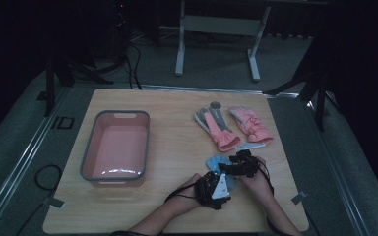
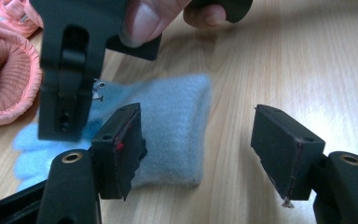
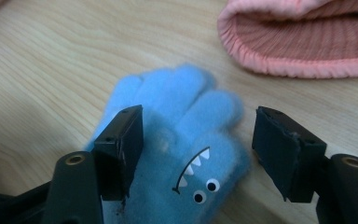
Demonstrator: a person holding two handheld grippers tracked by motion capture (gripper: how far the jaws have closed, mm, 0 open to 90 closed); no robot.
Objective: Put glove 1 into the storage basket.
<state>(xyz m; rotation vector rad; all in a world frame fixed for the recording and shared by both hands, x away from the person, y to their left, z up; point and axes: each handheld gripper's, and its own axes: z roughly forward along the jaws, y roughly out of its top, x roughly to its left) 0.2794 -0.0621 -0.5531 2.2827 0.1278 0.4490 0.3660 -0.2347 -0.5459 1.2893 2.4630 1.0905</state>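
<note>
A small blue fleece glove [image 1: 214, 162] with a toothy monster face lies flat on the wooden table near its front right. My left gripper [image 2: 200, 154] is low at the glove's cuff [image 2: 177, 121]; it is open, with the cuff lying by its left jaw and bare wood by the right one. My right gripper [image 3: 198, 149] hovers open over the glove's finger end [image 3: 182, 102], a jaw on either side, pads not pressing. In the high view the left gripper [image 1: 225, 178] and right gripper [image 1: 230, 165] meet over the glove.
A pink bin with a grey rim [image 1: 89, 142] stands at the table's left. Two pink gloves [image 1: 216, 129] [image 1: 250, 124] lie behind the blue one, and one ribbed cuff [image 3: 298, 46] is close to my right gripper. A pale blue piece [image 1: 250, 146] lies beside them.
</note>
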